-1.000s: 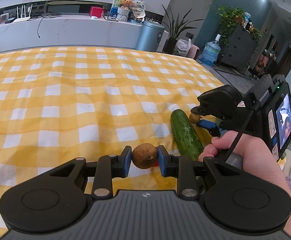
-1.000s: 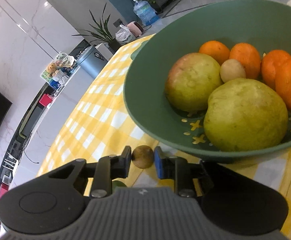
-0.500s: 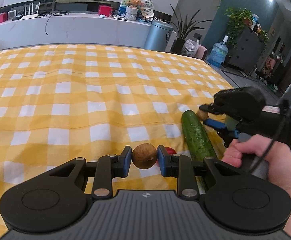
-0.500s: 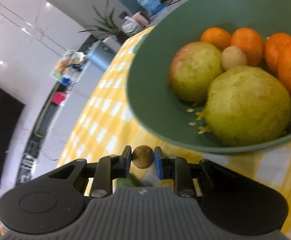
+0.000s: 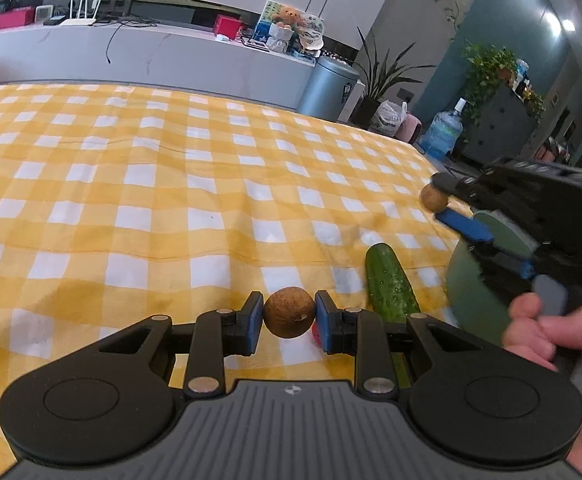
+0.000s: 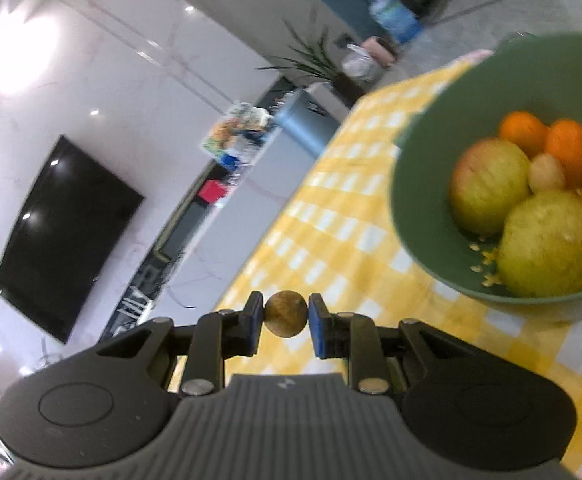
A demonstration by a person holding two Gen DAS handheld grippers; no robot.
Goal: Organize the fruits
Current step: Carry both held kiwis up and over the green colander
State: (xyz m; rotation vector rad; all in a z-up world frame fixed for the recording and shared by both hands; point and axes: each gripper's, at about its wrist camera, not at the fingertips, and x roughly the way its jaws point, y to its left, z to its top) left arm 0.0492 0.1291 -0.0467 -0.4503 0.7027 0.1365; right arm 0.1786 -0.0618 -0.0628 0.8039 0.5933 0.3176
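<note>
My left gripper (image 5: 289, 317) is shut on a small round brown fruit (image 5: 289, 312), held just above the yellow checked cloth. A cucumber (image 5: 391, 286) lies on the cloth to its right, and a bit of something red (image 5: 314, 332) shows behind the right pad. My right gripper (image 6: 285, 314) is shut on another small brown fruit (image 6: 286, 313); the left wrist view shows this fruit (image 5: 434, 197) raised at the right. The green bowl (image 6: 423, 216) up and to the right holds two pears (image 6: 553, 244), several oranges (image 6: 569, 152) and a small pale fruit (image 6: 547, 174).
The yellow checked tablecloth (image 5: 131, 200) stretches far to the left and back. A person's hand (image 5: 547, 336) grips the right tool at the right edge. The bowl's rim (image 5: 463, 276) shows beside the cucumber. Beyond the table are a counter, a bin and plants.
My right gripper has lifted and swung with its brown fruit, so the bowl now sits further right in its view. The left gripper has stayed about where it was, still gripping its fruit.
</note>
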